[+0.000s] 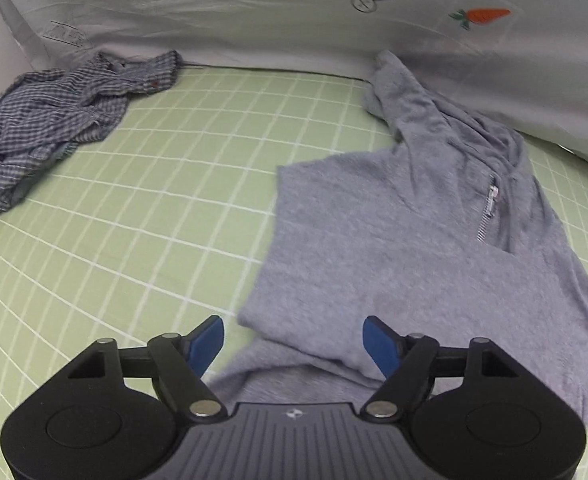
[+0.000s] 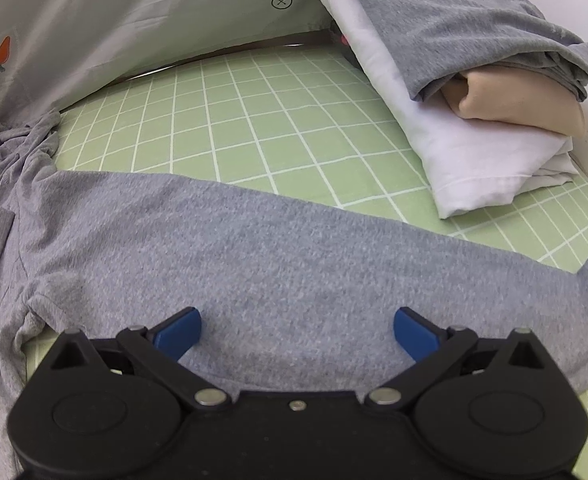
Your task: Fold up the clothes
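Note:
A grey zip hoodie (image 1: pixel 405 240) lies on the green checked sheet (image 1: pixel 154 208), its left part folded over the body, the zipper (image 1: pixel 489 208) showing near the hood. My left gripper (image 1: pixel 294 340) hovers over the hoodie's lower folded edge, blue pads wide apart, nothing pinched between them. In the right wrist view the hoodie's sleeve (image 2: pixel 278 248) stretches across the sheet (image 2: pixel 254 120). My right gripper (image 2: pixel 297 334) stands open just above that sleeve, nothing in its pads.
A crumpled blue checked shirt (image 1: pixel 42 120) lies at the far left. A pale quilt with a carrot print (image 1: pixel 481 16) runs along the back. A stack of folded clothes, grey (image 2: pixel 453 20), beige (image 2: pixel 521 104) and white (image 2: pixel 453 160), sits at the right.

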